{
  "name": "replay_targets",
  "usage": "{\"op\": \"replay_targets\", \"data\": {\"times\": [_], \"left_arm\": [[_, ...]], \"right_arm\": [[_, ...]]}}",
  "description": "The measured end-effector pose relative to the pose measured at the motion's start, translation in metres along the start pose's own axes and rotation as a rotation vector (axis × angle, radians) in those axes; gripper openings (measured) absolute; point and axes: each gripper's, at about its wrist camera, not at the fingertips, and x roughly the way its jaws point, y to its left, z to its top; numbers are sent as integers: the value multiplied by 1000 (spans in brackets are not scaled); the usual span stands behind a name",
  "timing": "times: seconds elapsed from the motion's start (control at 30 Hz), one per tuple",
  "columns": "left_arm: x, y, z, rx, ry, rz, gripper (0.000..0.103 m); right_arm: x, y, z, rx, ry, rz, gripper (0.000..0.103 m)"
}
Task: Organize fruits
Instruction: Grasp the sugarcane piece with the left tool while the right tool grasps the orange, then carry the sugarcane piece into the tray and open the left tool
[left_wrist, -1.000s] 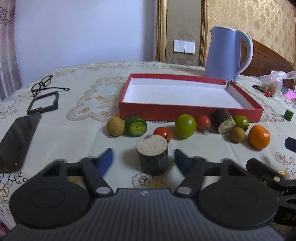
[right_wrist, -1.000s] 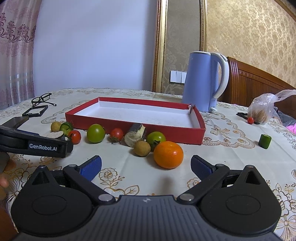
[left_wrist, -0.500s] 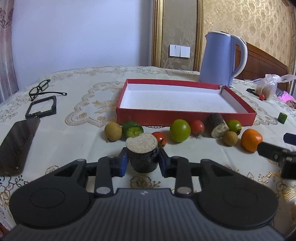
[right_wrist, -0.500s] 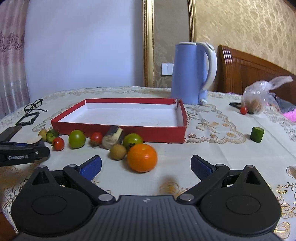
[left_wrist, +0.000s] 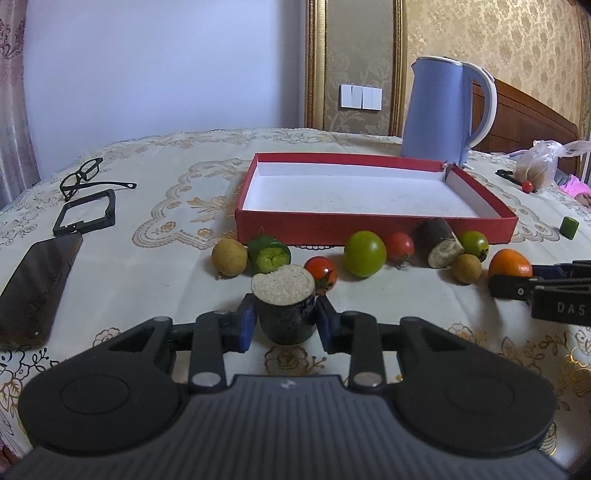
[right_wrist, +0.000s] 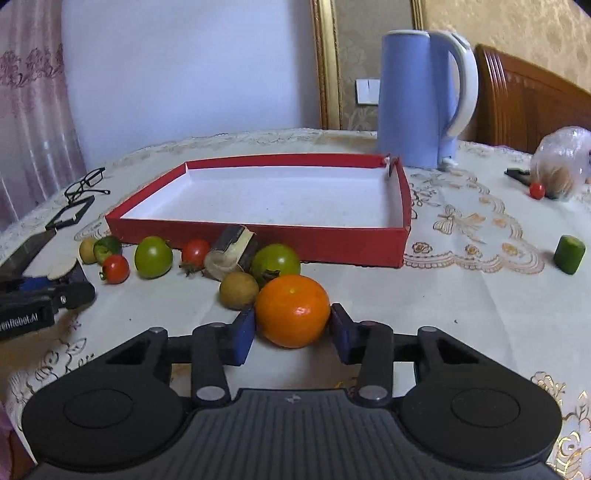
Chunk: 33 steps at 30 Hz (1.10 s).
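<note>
Our left gripper (left_wrist: 283, 322) is clamped tight on the dark stub (left_wrist: 284, 308) with the pale cut top, standing upright on the surface (left_wrist: 155, 280) in front of the red tray (left_wrist: 373, 230). Our right gripper (right_wrist: 292, 332) is closing on the orange (right_wrist: 292, 310), both pads at its sides, tray just behind.

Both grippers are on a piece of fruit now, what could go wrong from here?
1. The right gripper is closing on the round orange; it may squirt out and bump the brown fruit beside it.
2. The left gripper pinches the dark cut piece low down; it could tip when lifted.
3. Either load might clip the red box wall if carried low.
</note>
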Motion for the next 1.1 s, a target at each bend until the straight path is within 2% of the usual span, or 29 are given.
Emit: {"op": "replay_targets", "data": {"times": [0.3,0.67,0.8,0.97,1.1], "left_arm": [[-3,-2,4,14,-17,16,31],[5,-16,25,71,-39,53,31],[18,-25,45,91,-39,55,31],[51,-39,73,117,-8,46,31],[87,-49,93,144,34,84,31]], "right_arm": [[-28,0,-7,19,-55,22,40],[-39,-6,-11,27,-85,29,40],[-42,-12,-13,44,-94,24,40],[-48,-19,-14,61,-110,24,40],[-49,-22,-15,75,-113,23,40]]}}
